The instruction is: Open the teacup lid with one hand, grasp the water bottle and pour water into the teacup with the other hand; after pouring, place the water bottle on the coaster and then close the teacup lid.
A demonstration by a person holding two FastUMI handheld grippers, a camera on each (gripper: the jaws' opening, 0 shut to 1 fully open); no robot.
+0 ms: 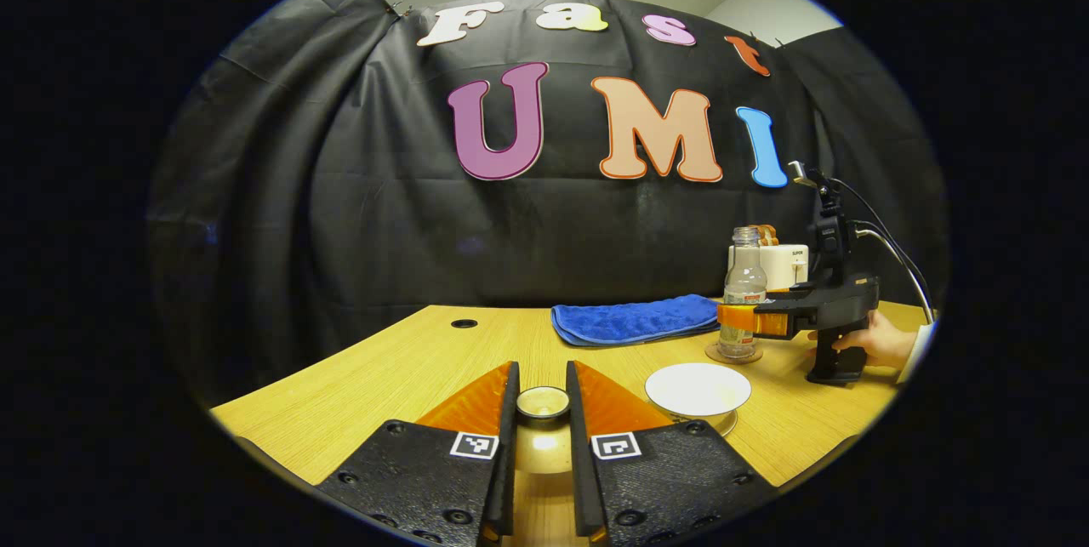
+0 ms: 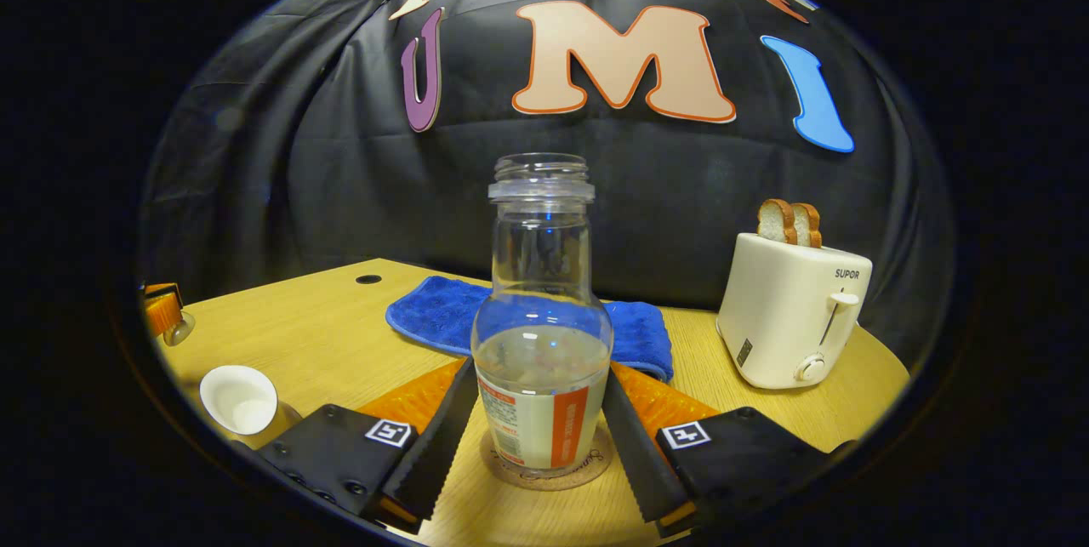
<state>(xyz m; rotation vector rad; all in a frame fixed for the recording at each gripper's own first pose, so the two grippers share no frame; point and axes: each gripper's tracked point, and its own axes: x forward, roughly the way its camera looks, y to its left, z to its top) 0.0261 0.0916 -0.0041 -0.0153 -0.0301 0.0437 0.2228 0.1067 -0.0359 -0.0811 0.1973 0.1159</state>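
On the table (image 2: 306, 334), right gripper (image 2: 536, 436) level, fingers flanking upright water bottle (image 2: 542, 343).

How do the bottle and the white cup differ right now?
The bottle is tall clear glass standing on a coaster between gripper fingers; the cup is low, white, opaque and stands free of any gripper. The bottle is partly full; the cup's contents cannot be told. Both are uncovered and upright.
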